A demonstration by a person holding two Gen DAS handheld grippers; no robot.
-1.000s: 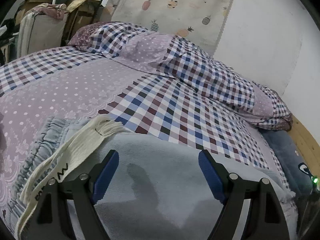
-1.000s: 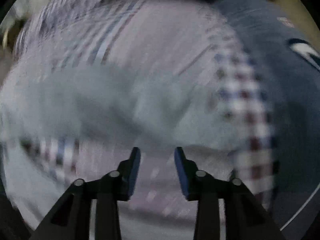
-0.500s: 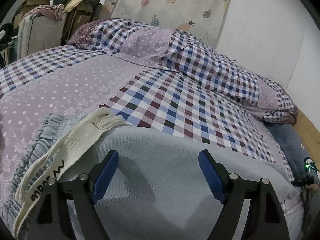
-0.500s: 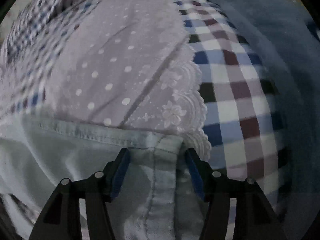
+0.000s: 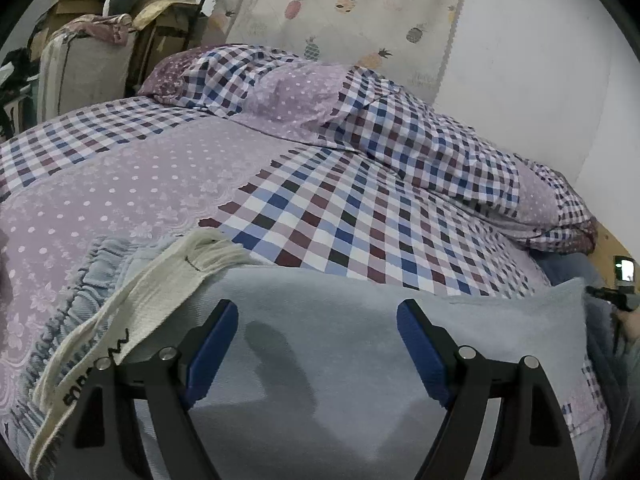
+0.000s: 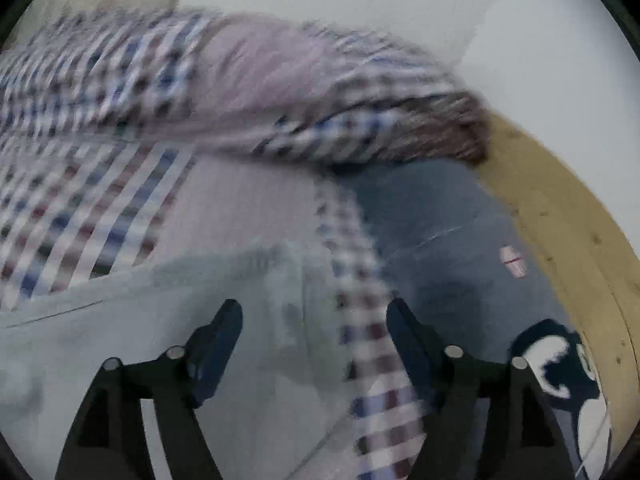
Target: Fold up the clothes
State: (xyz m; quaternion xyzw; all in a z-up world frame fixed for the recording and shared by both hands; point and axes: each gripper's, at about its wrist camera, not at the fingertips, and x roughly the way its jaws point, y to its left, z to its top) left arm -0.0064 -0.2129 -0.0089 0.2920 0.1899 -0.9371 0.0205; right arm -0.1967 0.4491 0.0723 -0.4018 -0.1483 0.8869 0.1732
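A pale blue garment (image 5: 360, 360) with an elastic waistband (image 5: 80, 300) and a cream drawstring band (image 5: 132, 320) lies flat on the checked bedspread (image 5: 360, 208). The left gripper (image 5: 318, 344) and right gripper (image 6: 314, 344) hover over it, both spread wide, holding nothing.

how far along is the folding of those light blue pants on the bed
Early on. Done: the pale blue-grey pants with a gathered waistband lie flat on the checked and dotted purple bedspread, their cream drawstring band draped across them. In hand: nothing; the left tongs and right tongs hang open above the fabric. Left: I see no clear fold yet, though the right view is blurred.
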